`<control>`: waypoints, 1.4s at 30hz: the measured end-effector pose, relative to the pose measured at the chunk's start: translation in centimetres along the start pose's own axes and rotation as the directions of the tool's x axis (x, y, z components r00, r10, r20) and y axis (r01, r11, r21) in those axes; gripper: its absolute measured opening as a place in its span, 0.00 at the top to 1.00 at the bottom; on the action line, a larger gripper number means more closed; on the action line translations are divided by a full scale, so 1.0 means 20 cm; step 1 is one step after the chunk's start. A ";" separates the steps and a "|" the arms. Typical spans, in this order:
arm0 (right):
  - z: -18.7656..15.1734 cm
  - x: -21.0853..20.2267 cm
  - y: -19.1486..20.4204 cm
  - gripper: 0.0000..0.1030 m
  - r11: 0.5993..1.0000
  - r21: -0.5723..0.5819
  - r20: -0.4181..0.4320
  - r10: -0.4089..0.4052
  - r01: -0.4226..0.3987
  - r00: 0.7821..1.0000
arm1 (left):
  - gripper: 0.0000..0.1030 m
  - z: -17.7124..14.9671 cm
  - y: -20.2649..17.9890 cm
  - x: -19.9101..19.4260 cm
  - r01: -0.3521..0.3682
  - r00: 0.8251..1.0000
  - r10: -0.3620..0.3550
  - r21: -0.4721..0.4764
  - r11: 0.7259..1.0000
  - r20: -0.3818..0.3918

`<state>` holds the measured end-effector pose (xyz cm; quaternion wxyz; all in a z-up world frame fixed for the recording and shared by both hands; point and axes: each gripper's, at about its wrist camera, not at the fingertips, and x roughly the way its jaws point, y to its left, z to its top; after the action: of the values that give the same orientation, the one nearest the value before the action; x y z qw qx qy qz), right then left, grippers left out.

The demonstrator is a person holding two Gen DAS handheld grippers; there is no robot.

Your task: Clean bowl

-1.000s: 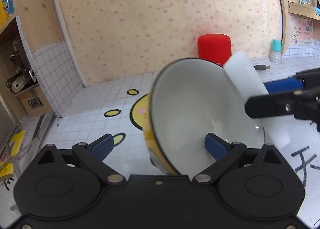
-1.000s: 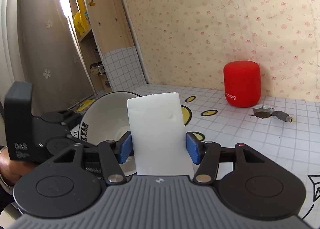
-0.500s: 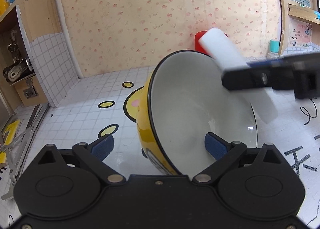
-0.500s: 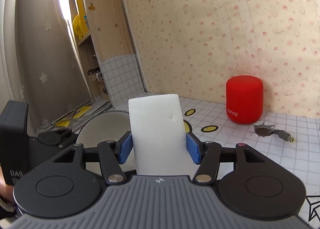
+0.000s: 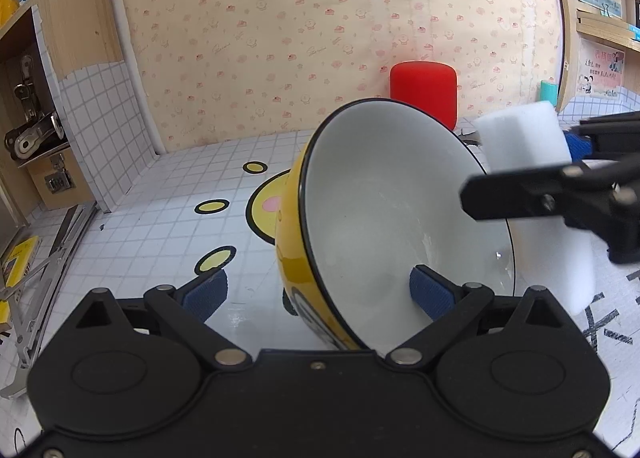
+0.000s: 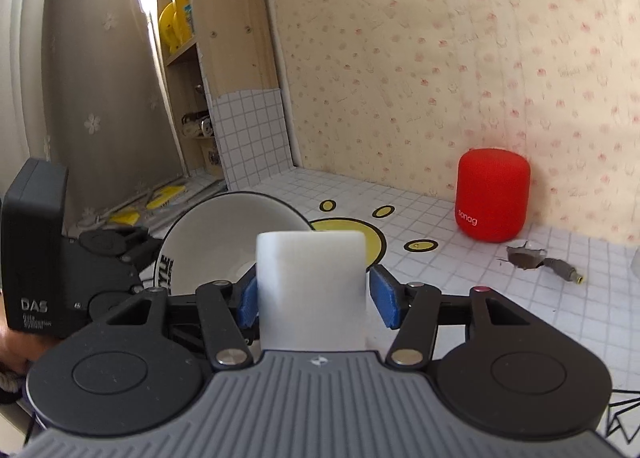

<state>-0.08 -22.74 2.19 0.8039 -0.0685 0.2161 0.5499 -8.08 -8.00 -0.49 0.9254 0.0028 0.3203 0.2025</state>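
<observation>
The bowl (image 5: 384,210), yellow outside and white inside, stands tilted with its mouth turned toward the right. My left gripper (image 5: 316,294) straddles its near wall with the jaws wide. One blue pad (image 5: 430,294) lies inside the bowl, while the other pad (image 5: 204,294) stays clear of the yellow side. My right gripper (image 6: 312,298) is shut on a white sponge (image 6: 312,290). In the left wrist view the sponge (image 5: 520,138) sits just outside the bowl's right rim. The right wrist view shows the bowl (image 6: 224,242) behind the sponge, with the left gripper (image 6: 120,250) at its left.
A red speaker (image 6: 494,196) stands by the wallpapered back wall, with a cable plug (image 6: 560,270) lying to its right. A wooden shelf (image 5: 24,138) closes off the left side, with a metal rack and yellow items (image 5: 24,278) below it. A teal-capped bottle (image 5: 549,92) stands at the far right.
Half a second ago the sponge lay across the top of the bowl's rim. It has since swung down to the right side of the rim. The bowl and left gripper stay put.
</observation>
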 end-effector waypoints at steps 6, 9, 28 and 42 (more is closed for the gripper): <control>-0.07 -0.08 0.01 0.29 0.999 -0.017 -0.018 0.036 -0.036 0.999 | 0.04 0.01 0.01 0.01 0.001 1.000 -0.001 -0.003 1.000 0.000; -0.08 -0.11 0.00 0.27 0.998 -0.030 -0.017 0.050 -0.050 0.999 | 0.04 0.00 -0.02 0.00 -0.004 1.000 0.004 0.000 1.000 0.001; -0.15 -0.24 -0.06 0.23 0.997 -0.062 -0.062 0.037 -0.040 0.997 | 0.04 0.02 0.04 0.03 -0.003 1.000 0.003 0.000 1.000 0.002; -0.20 -0.25 0.03 0.20 0.953 -0.304 -0.180 -0.074 0.016 0.981 | 0.04 0.03 0.06 0.03 -0.007 1.000 0.007 0.006 1.000 0.003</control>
<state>-3.28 -28.12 0.83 0.7721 -0.2470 0.2038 0.5490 -7.72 -6.67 -0.34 0.9251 0.0070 0.3196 0.2049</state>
